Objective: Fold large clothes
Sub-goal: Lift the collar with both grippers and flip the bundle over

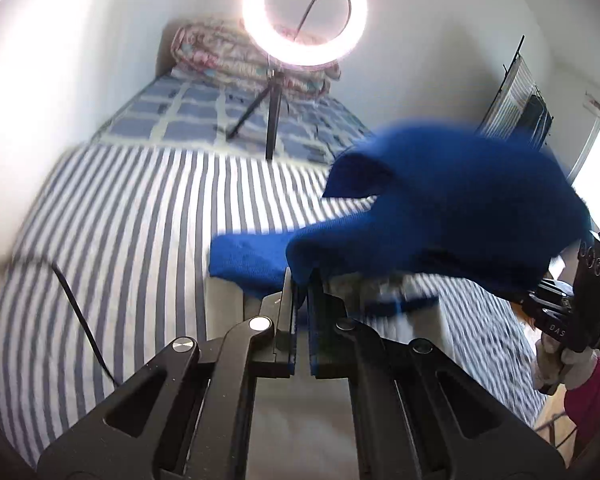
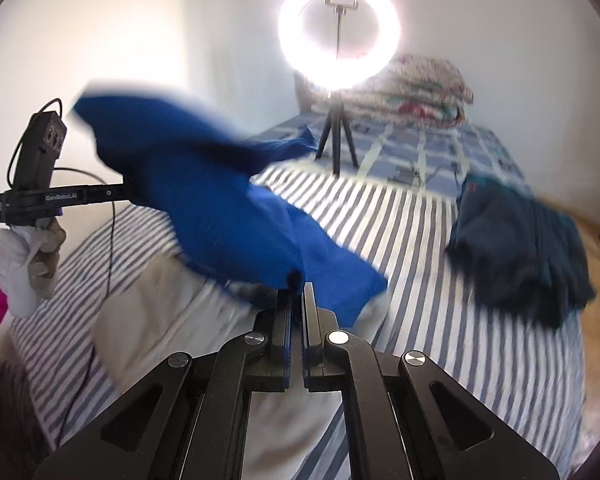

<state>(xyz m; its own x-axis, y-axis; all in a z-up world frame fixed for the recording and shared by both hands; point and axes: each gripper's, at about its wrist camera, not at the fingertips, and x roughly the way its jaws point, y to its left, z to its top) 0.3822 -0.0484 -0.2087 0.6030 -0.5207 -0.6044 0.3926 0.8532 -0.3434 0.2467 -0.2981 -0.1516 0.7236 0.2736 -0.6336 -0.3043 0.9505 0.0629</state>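
A bright blue garment hangs in the air above the striped bed, blurred by motion. My left gripper is shut on one edge of it. My right gripper is shut on another edge of the same blue garment. In the right wrist view the left gripper's body shows at the far left, its fingertips hidden behind the cloth. In the left wrist view the right gripper's body shows at the far right, fingertips hidden by the cloth.
A ring light on a tripod stands on the bed, with folded floral bedding behind it. A dark teal garment lies at the bed's right edge. A beige cloth lies under the blue one. A black cable crosses the sheet.
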